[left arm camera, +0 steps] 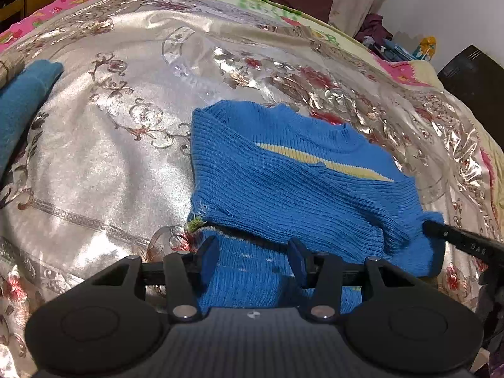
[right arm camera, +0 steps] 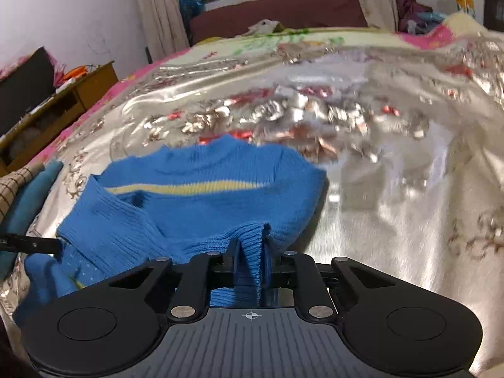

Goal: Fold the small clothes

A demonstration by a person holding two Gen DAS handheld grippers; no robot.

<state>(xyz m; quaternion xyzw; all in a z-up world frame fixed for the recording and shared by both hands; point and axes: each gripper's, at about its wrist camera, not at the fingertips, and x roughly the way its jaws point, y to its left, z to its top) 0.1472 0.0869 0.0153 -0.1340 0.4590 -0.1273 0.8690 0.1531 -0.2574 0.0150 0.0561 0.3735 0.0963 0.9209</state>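
A small blue ribbed sweater [left arm camera: 283, 182] with a yellow stripe lies partly folded on the shiny floral bedspread [left arm camera: 110, 173]. My left gripper [left arm camera: 253, 260] stands open at the sweater's near edge; blue knit lies flat between its fingers, not pinched. In the right wrist view the sweater [right arm camera: 204, 208] has one sleeve folded across it. My right gripper [right arm camera: 250, 261] is shut on a raised fold of the sweater's near right edge. One finger of the right gripper [left arm camera: 456, 239] shows at the sweater's right corner in the left wrist view, and one of the left gripper's fingers [right arm camera: 31, 242] shows at the sweater's left corner.
A folded teal cloth [left arm camera: 22, 104] lies at the left of the bed, with a checked cloth [right arm camera: 15, 186] beside it. A wooden cabinet [right arm camera: 63, 104] stands off the bed's left side. Piled clothes [right arm camera: 412, 9] sit at the far right by the curtain.
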